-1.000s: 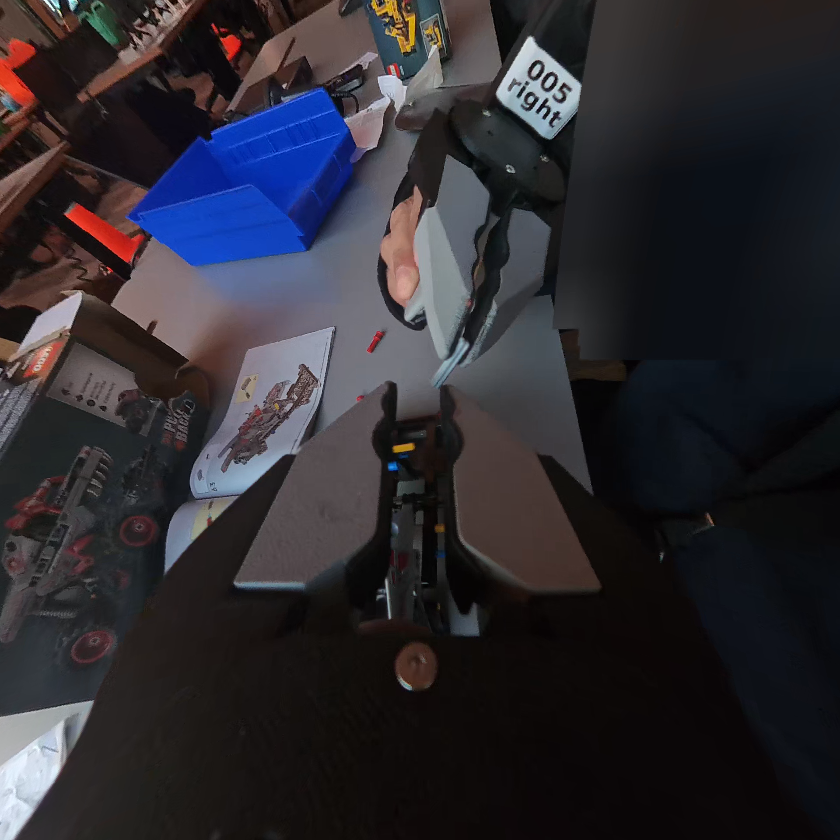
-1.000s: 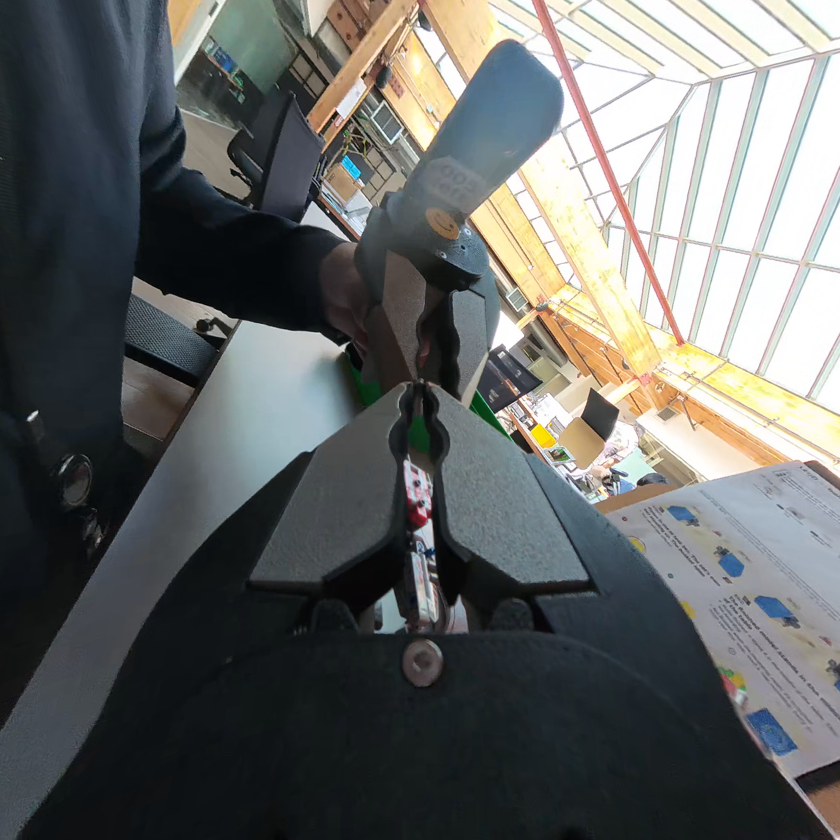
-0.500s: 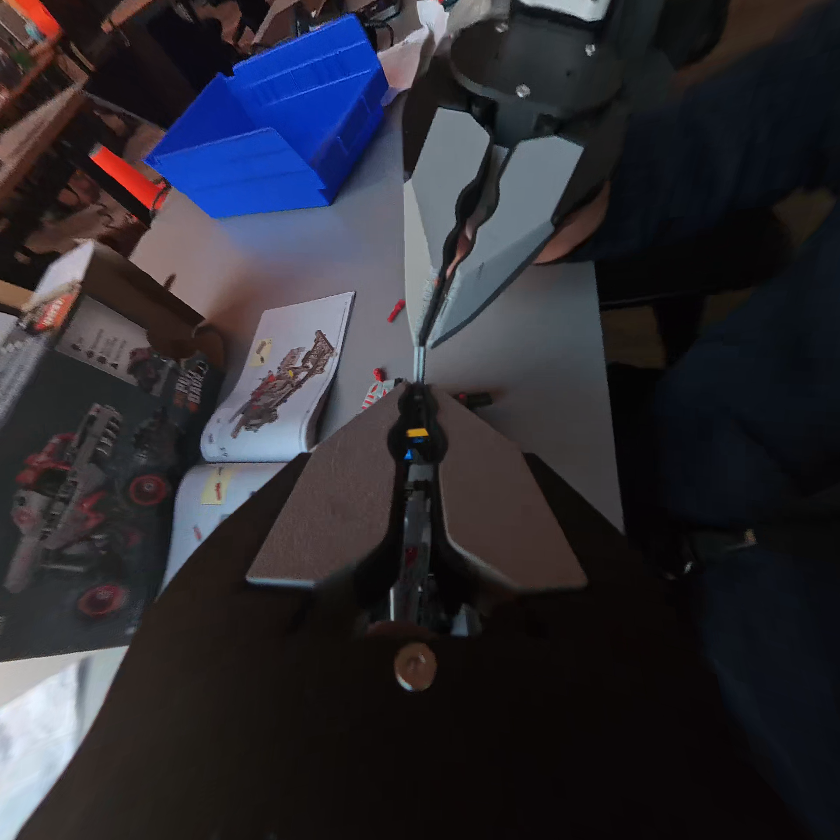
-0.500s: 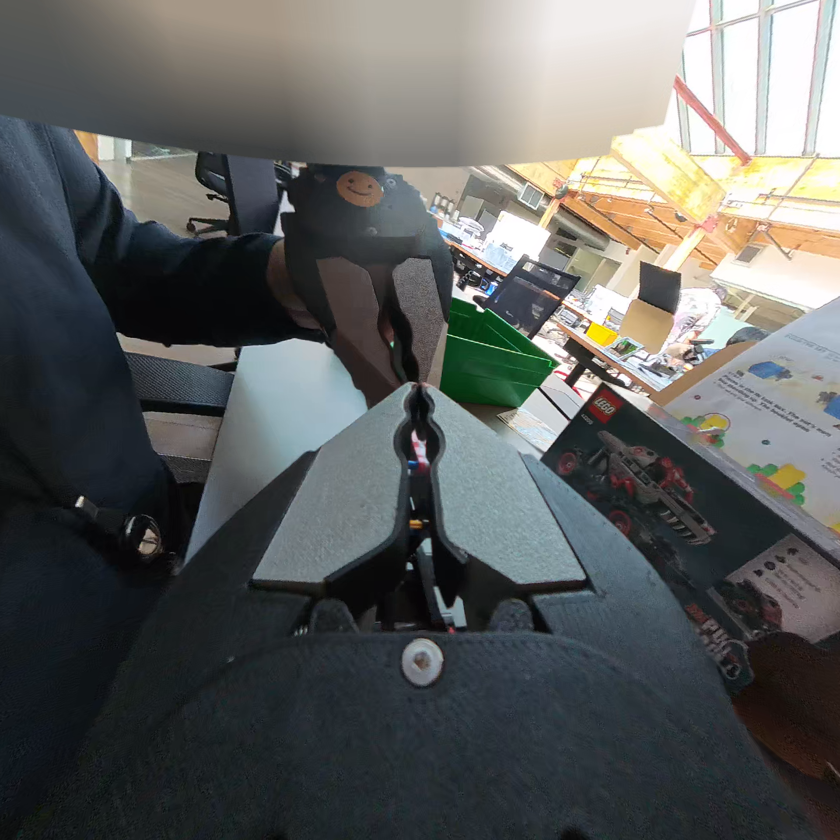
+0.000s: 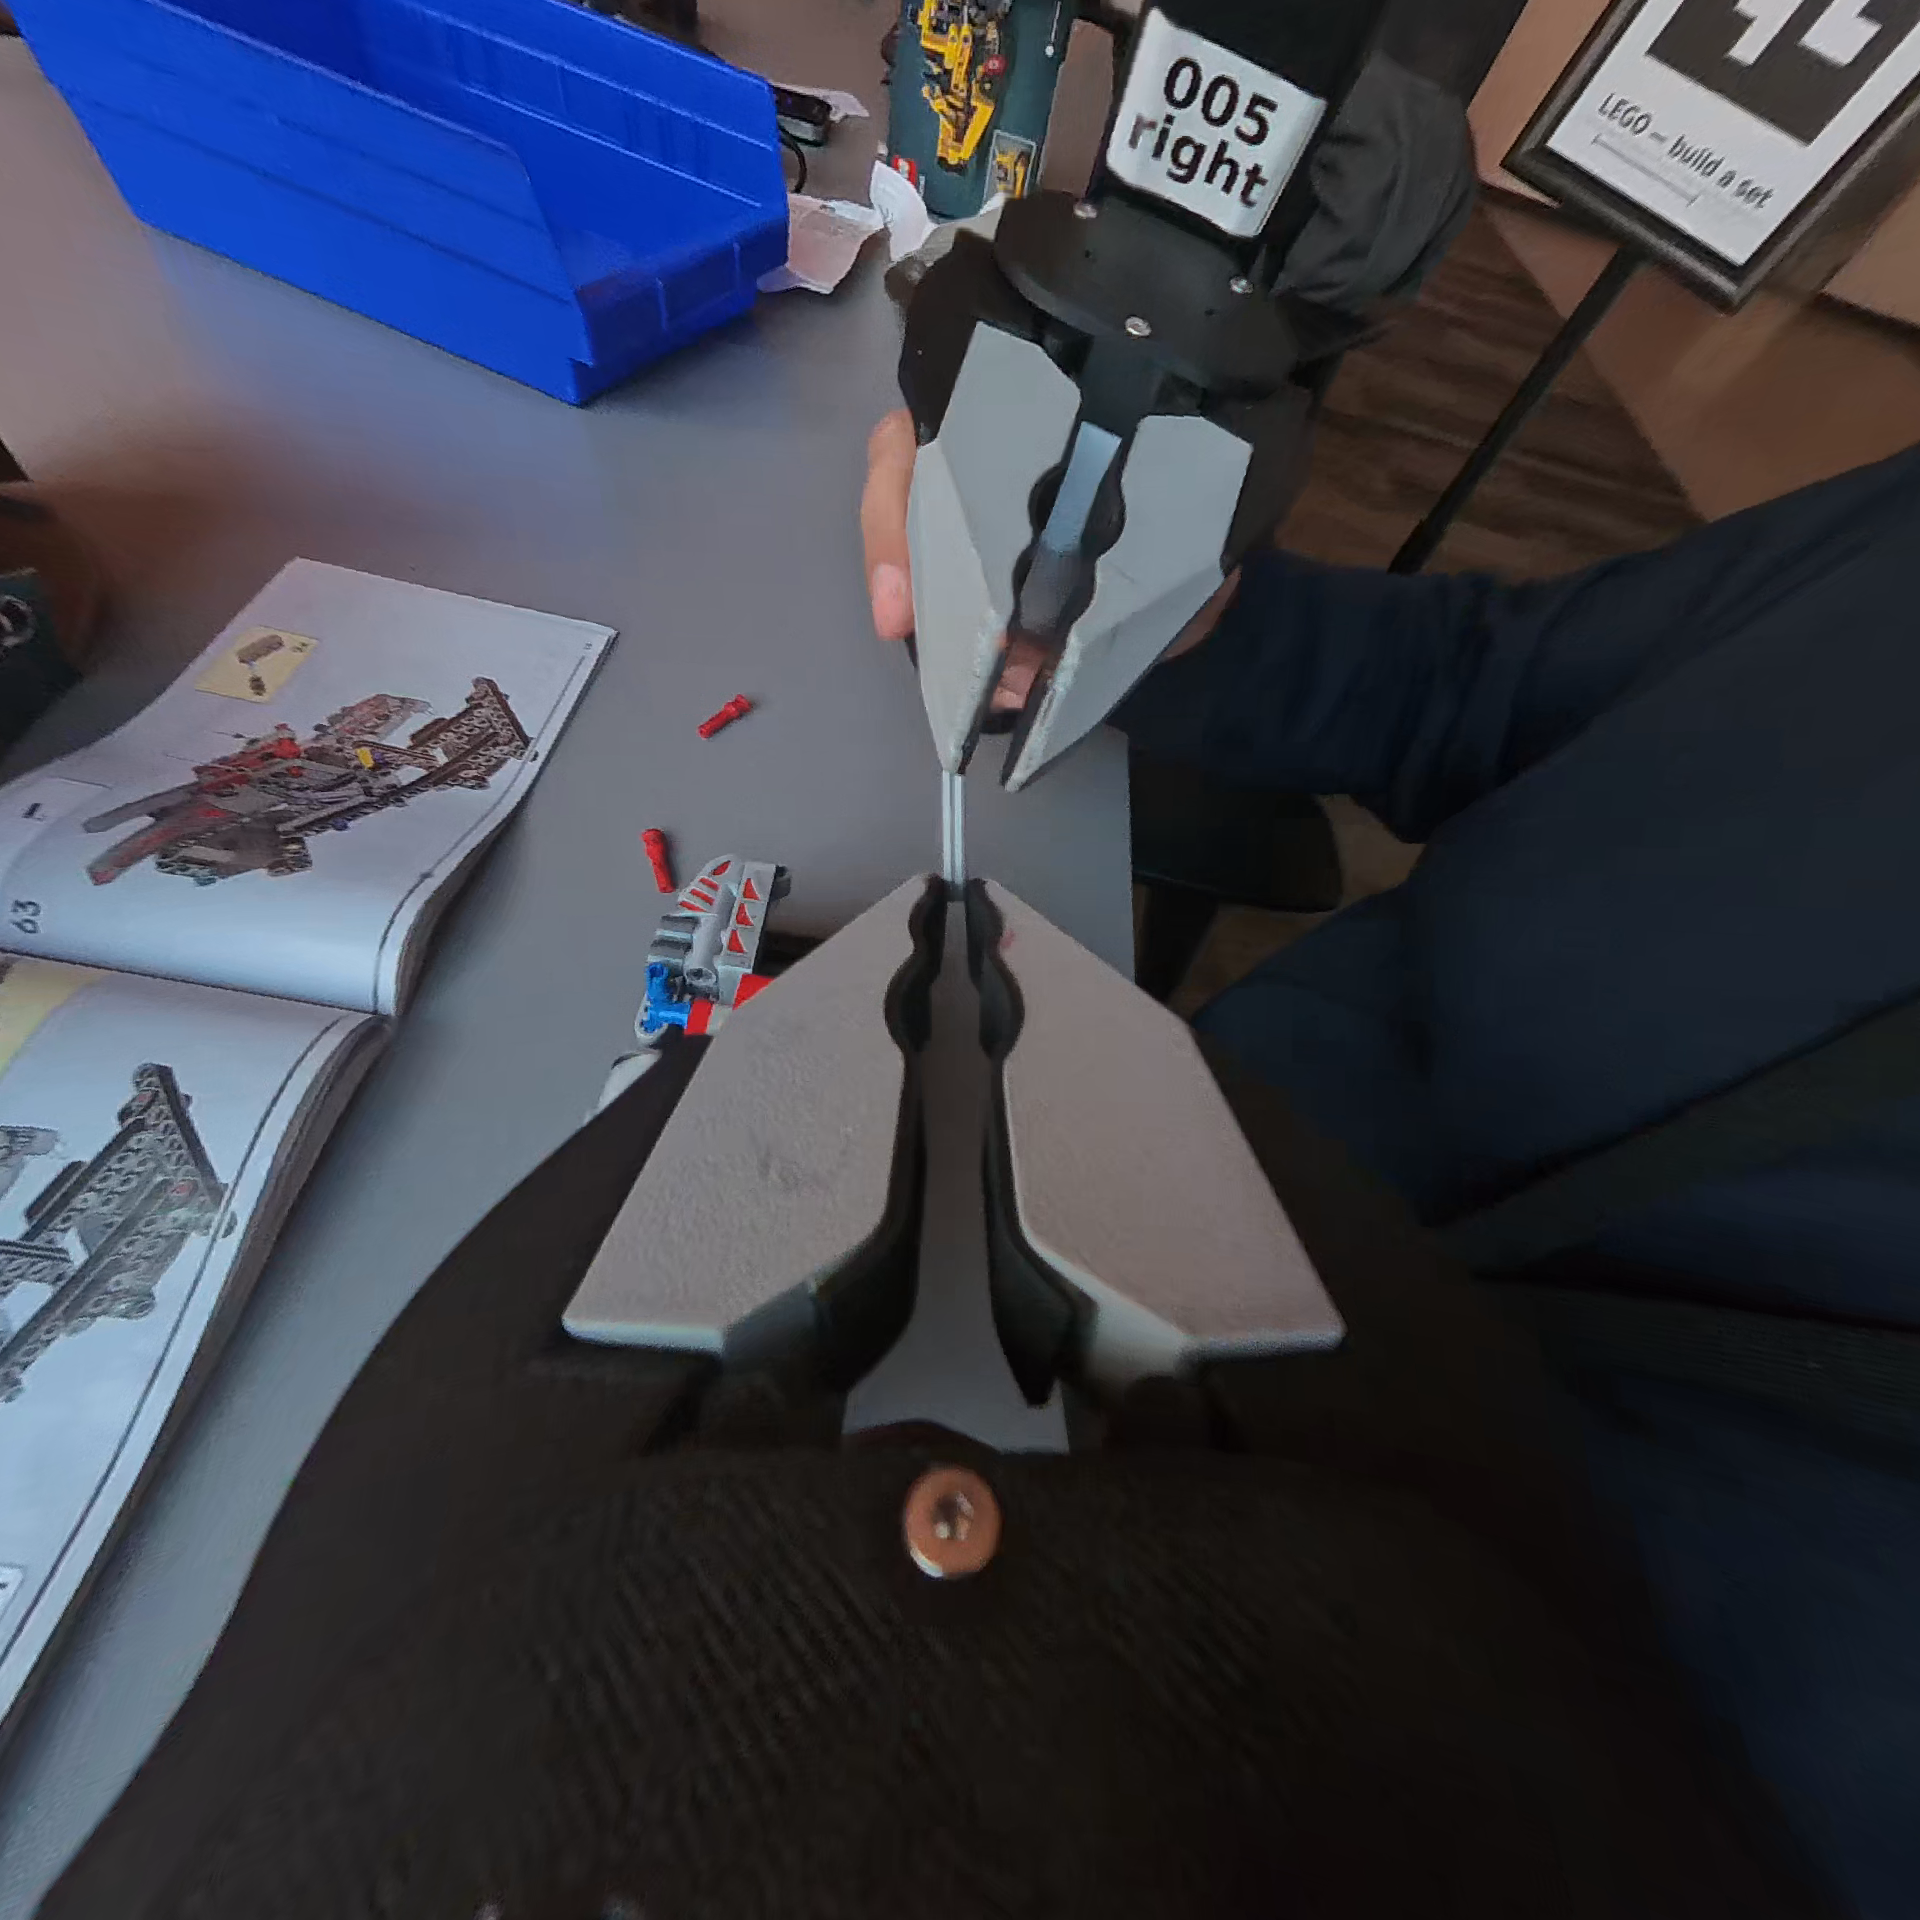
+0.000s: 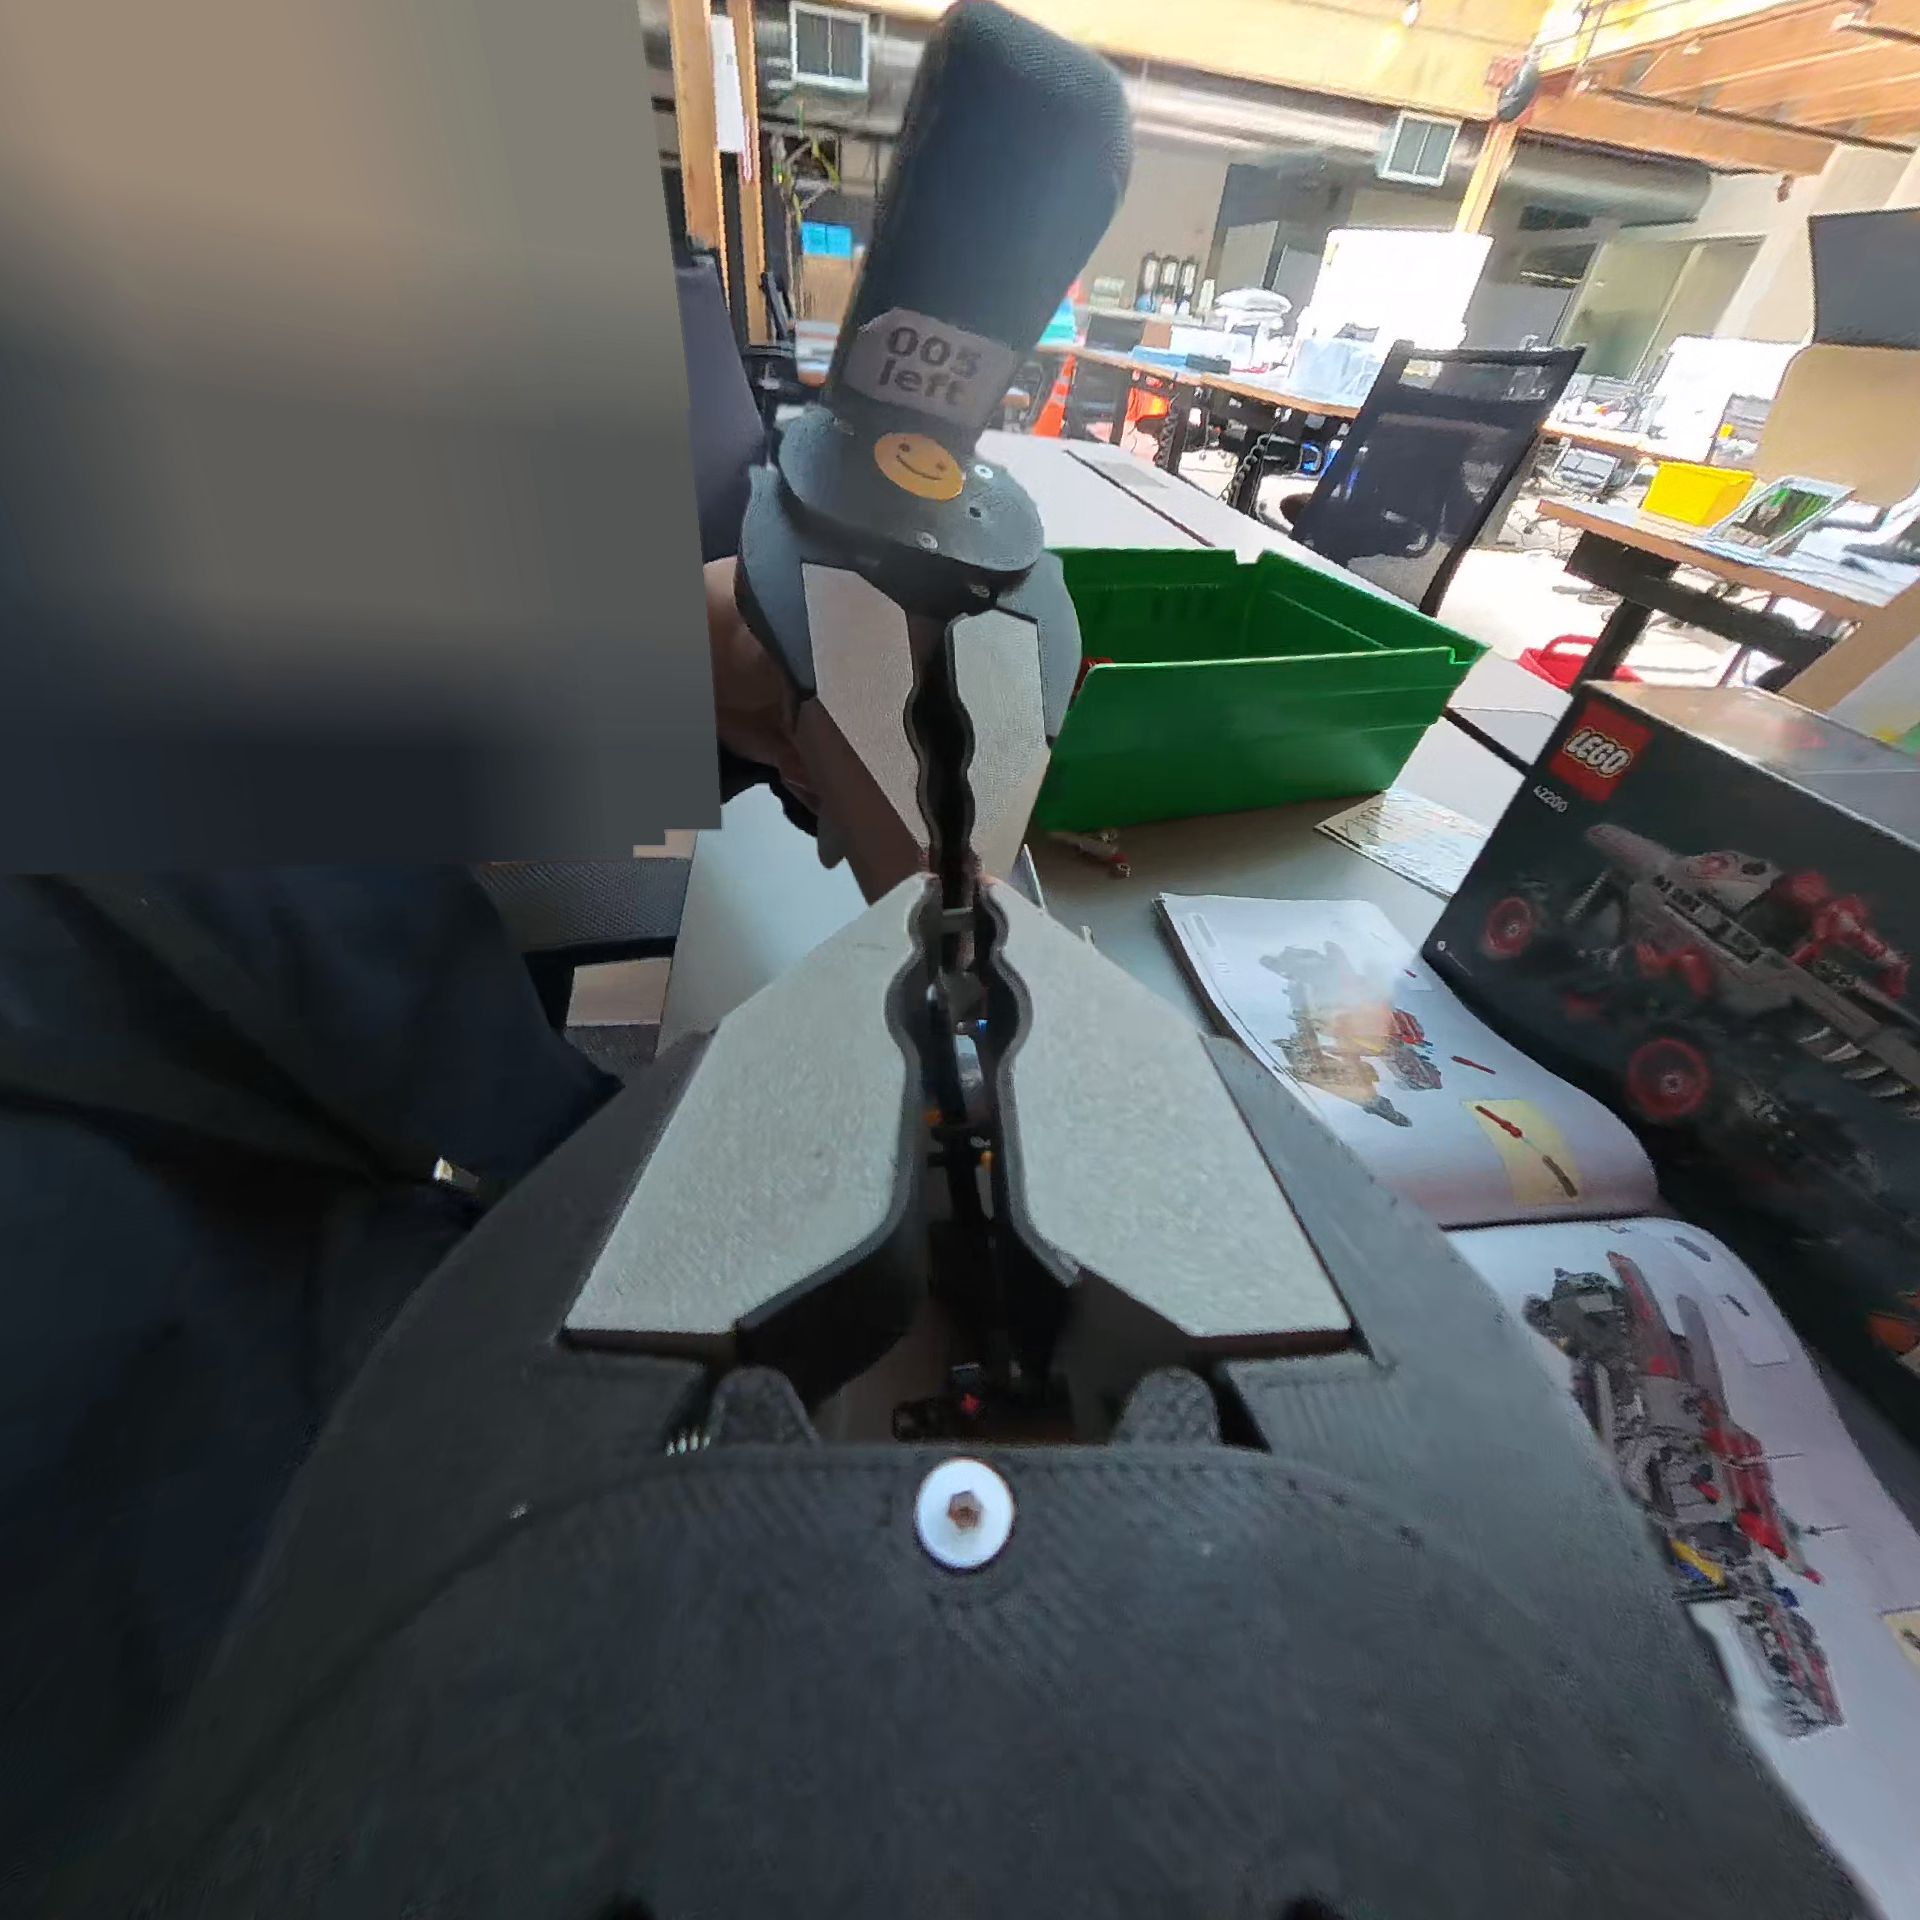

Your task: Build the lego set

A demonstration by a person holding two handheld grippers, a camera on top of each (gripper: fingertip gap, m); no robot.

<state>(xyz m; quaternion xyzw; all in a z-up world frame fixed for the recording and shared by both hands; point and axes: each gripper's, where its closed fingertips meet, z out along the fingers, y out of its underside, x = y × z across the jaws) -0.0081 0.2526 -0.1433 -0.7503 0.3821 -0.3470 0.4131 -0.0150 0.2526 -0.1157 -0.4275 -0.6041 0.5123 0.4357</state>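
My left gripper (image 5: 951, 888) is shut on a thin grey lego piece (image 5: 952, 831) that sticks out from its tips. The far end of the piece reaches the tips of my right gripper (image 5: 982, 774), which faces mine tip to tip above the table's near edge. In the right wrist view my right gripper (image 6: 951, 894) is shut on a dark lego assembly (image 6: 951, 1039) with small coloured bits, seen edge-on between the fingers. The left gripper (image 6: 940, 852) points down at it. A small grey, red and blue sub-assembly (image 5: 717, 956) lies on the grey table (image 5: 416, 499).
Two red pins (image 5: 724, 716) (image 5: 657, 858) lie loose near the open instruction booklet (image 5: 291, 790). A blue bin (image 5: 447, 177) stands at the back and a green bin (image 6: 1247, 696) across the table. The set's box (image 6: 1714, 935) stands beside the booklet. A framed sign (image 5: 1745, 125) stands off the table. My left and right fingertips are right by each other.
Both grippers have swung and come together tip to tip, joined by the grey piece. The left view now looks further down at the table, showing the small sub-assembly.
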